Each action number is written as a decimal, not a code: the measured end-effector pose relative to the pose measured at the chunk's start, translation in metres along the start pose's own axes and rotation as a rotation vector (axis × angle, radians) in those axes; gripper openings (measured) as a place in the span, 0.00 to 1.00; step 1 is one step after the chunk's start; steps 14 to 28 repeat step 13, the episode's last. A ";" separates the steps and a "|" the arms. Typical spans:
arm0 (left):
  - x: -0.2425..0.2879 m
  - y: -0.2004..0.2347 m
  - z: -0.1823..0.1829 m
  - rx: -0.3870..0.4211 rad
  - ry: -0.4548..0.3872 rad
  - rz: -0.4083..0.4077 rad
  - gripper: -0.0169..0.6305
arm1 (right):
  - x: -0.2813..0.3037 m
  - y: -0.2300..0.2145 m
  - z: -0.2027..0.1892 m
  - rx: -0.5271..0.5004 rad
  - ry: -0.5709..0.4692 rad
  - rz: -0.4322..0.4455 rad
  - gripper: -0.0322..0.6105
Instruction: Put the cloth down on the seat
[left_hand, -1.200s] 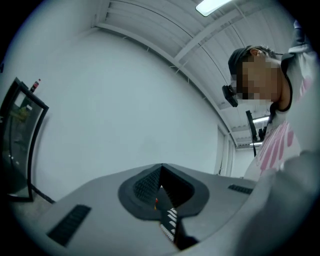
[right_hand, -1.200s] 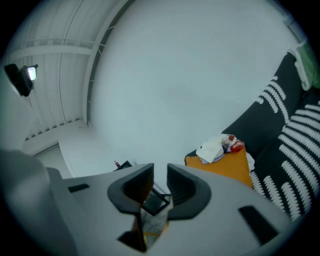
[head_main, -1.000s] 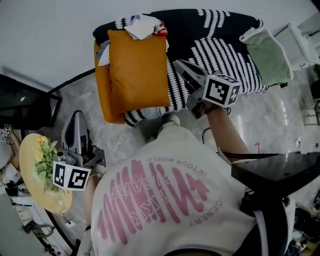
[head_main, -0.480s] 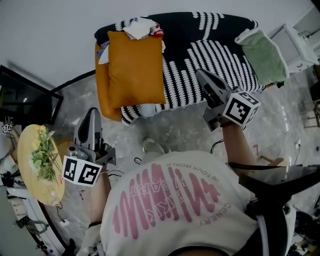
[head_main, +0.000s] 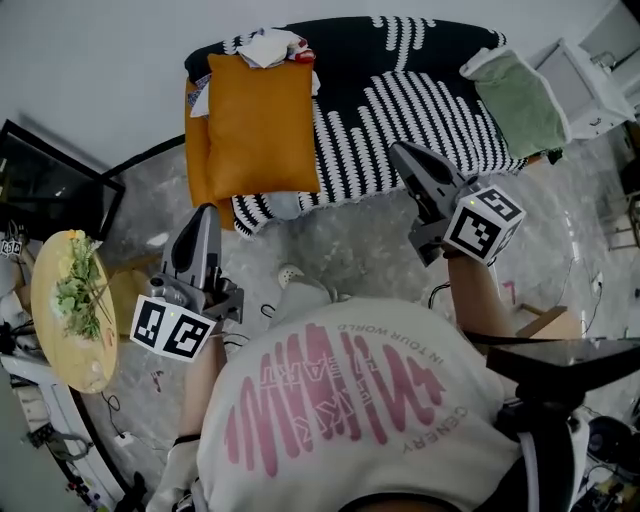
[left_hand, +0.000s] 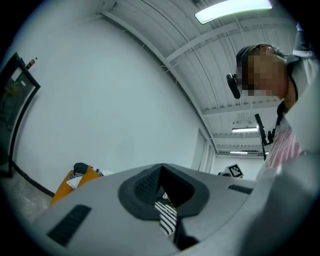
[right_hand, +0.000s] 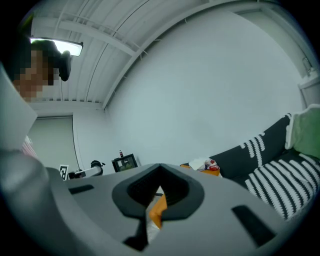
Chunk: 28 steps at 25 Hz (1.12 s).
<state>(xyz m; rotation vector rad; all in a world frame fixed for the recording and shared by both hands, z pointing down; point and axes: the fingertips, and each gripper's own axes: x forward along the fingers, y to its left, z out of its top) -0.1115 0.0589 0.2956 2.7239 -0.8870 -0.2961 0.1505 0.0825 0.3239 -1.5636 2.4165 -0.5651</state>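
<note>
Hanging clear with the cloth lying on the seat.
I am holding the left gripper (head_main: 203, 215) and right gripper (head_main: 402, 152) pressed together and empty, off the sofa (head_main: 283, 205), since the striped cloth (head_main: 400, 100) is lying spread across its seat.

The person wears a white T-shirt (head_main: 330, 420) with a pink scribbled graphic and pink lettering across the back, and a black head rig (head_main: 560, 365) with a flat, angular front. The left tongs (head_main: 203, 214) and right tongs (head_main: 400, 152) are grey tapering shells with dark ribbed insets. The left cube (head_main: 172, 328) and right cube (head_main: 483, 225) are white with black square markers.
</note>
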 end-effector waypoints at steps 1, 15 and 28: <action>0.001 -0.001 0.000 0.002 -0.001 -0.003 0.04 | -0.001 0.001 0.002 -0.006 -0.003 0.000 0.07; -0.003 -0.011 0.005 0.018 -0.007 -0.020 0.04 | -0.009 0.008 -0.001 -0.035 -0.001 -0.010 0.07; -0.003 -0.011 0.005 0.018 -0.007 -0.020 0.04 | -0.009 0.008 -0.001 -0.035 -0.001 -0.010 0.07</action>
